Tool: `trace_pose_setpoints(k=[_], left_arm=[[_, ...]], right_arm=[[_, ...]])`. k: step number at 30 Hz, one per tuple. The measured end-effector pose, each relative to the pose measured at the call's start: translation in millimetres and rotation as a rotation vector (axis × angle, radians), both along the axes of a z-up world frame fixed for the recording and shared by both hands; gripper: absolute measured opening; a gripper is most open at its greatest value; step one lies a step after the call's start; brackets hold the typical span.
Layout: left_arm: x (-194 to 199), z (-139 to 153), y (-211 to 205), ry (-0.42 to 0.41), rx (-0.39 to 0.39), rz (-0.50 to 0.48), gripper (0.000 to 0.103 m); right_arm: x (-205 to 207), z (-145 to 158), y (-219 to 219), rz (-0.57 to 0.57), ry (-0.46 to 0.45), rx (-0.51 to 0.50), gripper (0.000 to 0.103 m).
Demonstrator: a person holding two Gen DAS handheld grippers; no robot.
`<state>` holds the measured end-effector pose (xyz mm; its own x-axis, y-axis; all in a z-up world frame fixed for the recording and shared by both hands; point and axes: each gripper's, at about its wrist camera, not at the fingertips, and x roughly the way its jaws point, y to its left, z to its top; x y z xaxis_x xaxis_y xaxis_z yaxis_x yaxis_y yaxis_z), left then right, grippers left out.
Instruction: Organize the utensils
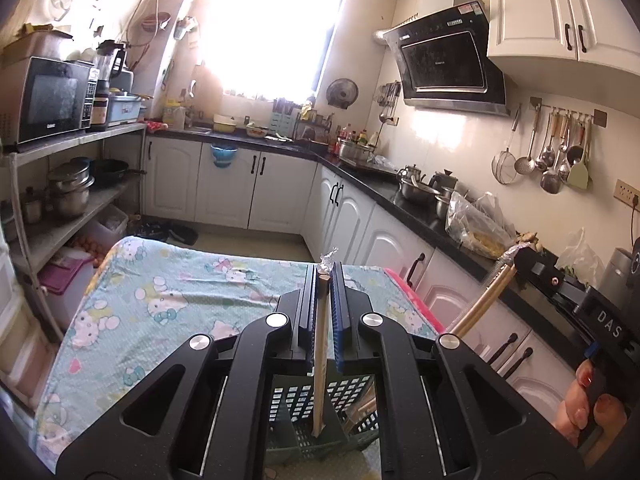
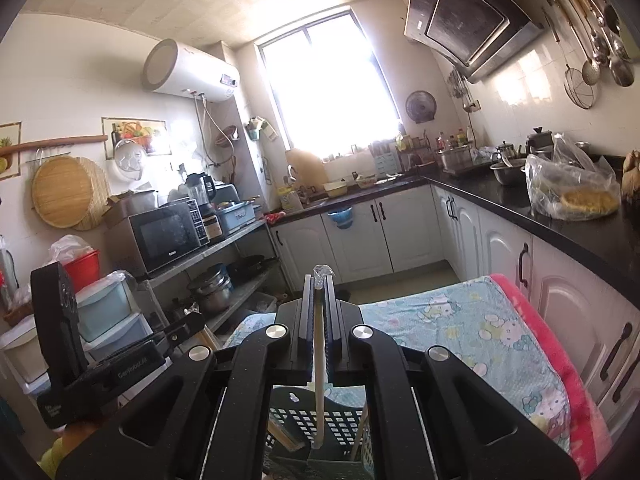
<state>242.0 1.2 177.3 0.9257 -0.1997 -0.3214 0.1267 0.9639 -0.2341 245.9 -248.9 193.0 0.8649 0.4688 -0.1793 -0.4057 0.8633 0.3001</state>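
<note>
In the left wrist view my left gripper is shut on a wooden chopstick, whose lower end hangs over a grey-green perforated utensil holder. My right gripper is at the right, shut on tan chopsticks with a foil-wrapped top. In the right wrist view the right gripper is shut on a pale chopstick that reaches down into the utensil holder. More chopsticks lean inside the holder. The left gripper shows at the left.
The holder stands on a table under a cartoon-cat cloth. A black counter with pots and a plastic bag runs along the right. A shelf rack with a microwave stands at the left. A hand grips the right tool.
</note>
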Motion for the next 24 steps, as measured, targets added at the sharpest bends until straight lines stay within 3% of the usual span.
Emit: trace_pose_setpoints(k=[24], left_arm=[[9.0,-59.3,-13.0,0.072,0.015,-0.006,0.004]], right_arm=[[18.5,-56.4,13.8,-0.018,0.046,-0.025,0.005]])
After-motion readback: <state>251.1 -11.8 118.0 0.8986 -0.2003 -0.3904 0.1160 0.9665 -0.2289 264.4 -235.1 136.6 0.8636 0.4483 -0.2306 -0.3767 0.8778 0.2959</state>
